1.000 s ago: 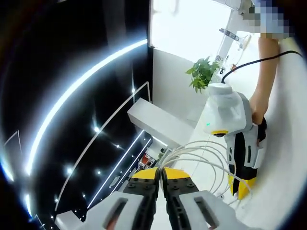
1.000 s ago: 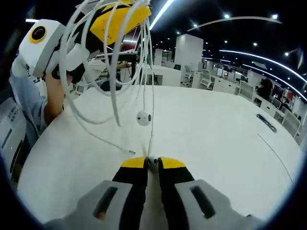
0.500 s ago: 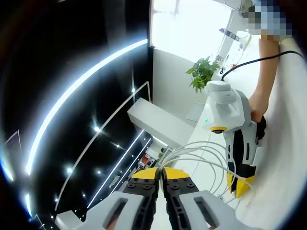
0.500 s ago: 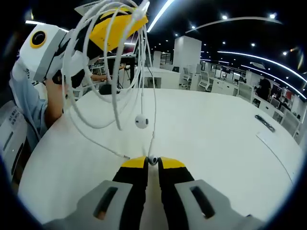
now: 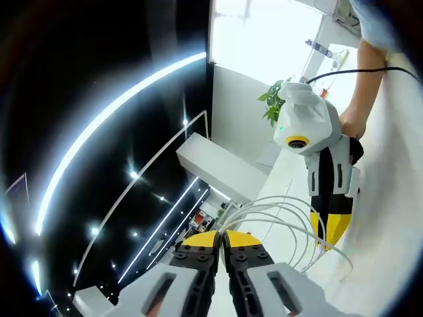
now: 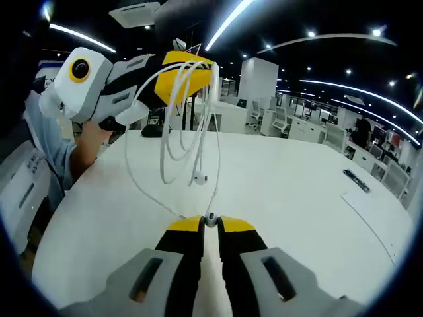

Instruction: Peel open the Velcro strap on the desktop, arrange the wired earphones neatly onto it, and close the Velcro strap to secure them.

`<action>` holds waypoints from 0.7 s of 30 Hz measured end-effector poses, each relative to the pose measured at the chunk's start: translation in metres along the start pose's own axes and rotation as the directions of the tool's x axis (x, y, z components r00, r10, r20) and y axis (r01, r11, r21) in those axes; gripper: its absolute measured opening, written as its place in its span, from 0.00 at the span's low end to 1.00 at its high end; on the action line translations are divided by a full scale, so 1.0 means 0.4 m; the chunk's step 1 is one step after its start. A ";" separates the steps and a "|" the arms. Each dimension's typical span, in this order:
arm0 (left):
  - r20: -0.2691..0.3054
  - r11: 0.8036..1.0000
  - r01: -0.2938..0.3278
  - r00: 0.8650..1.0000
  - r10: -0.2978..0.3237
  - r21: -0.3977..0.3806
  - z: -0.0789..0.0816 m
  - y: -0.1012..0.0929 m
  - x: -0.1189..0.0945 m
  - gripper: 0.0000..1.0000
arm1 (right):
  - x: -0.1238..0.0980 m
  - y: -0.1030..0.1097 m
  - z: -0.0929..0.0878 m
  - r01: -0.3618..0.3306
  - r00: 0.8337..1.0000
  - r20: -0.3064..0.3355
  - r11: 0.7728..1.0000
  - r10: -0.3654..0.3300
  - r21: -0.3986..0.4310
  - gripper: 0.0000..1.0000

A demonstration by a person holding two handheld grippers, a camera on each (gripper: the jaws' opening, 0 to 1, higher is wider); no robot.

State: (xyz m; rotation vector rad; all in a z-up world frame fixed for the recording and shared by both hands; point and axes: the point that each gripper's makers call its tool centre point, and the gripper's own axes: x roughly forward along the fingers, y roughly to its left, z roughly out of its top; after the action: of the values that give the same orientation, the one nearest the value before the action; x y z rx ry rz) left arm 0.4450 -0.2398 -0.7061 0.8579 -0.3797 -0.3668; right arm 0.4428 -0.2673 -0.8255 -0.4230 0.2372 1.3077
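in the right gripper view the white worktop (image 6: 284, 198) spreads out below, and the left gripper (image 6: 192, 72) hangs above it at upper left, its yellow tips pinching the top of a bunch of white loops of the wired earphones (image 6: 182, 125). the loops dangle free in the air, and one earbud (image 6: 199, 177) hangs at their bottom, clear of the worktop. a single strand runs down from the bunch to the right gripper (image 6: 210, 223), whose jaws are closed to a narrow slit with the second earbud (image 6: 210, 216) nipped at the tips. a small dark strip (image 6: 357, 179) lies far off on the worktop to the right; i cannot tell what it is.

the left gripper view looks upward past a ceiling light strip (image 5: 112, 119) and a potted plant (image 5: 272, 104). there the left gripper (image 5: 222, 238) is closed on the earphone loops (image 5: 277, 214), which fan out toward the right gripper (image 5: 328, 231) just beside them, held by a hand (image 5: 350, 125).
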 end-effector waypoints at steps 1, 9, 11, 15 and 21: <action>0.002 1.000 0.003 1.000 -0.003 -0.005 0.000 -0.002 -0.001 0.07 | -0.005 0.002 0.003 0.000 1.000 0.003 1.000 0.000 -0.002 0.10; 0.014 1.000 0.002 1.000 -0.002 0.009 0.003 -0.003 -0.005 0.07 | -0.035 0.018 0.019 -0.003 1.000 0.028 1.000 0.003 -0.004 0.10; 0.018 1.000 0.003 1.000 -0.003 0.010 0.009 -0.003 -0.006 0.07 | -0.038 0.026 0.019 -0.009 0.999 0.034 1.000 0.009 0.010 0.10; 0.020 1.000 0.017 1.000 -0.017 0.019 0.020 -0.012 -0.009 0.07 | -0.048 0.044 0.010 -0.019 0.999 0.041 0.998 0.017 0.053 0.10; 0.028 0.998 0.055 0.998 -0.056 0.030 0.040 -0.044 -0.016 0.07 | -0.078 0.073 -0.007 -0.004 0.999 0.036 0.997 0.001 0.083 0.10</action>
State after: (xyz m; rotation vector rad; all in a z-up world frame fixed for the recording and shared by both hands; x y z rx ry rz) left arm 0.4293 -0.2581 -0.7113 0.8941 -0.3890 -0.4265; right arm 0.4071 -0.2902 -0.8205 -0.3281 0.2612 1.3017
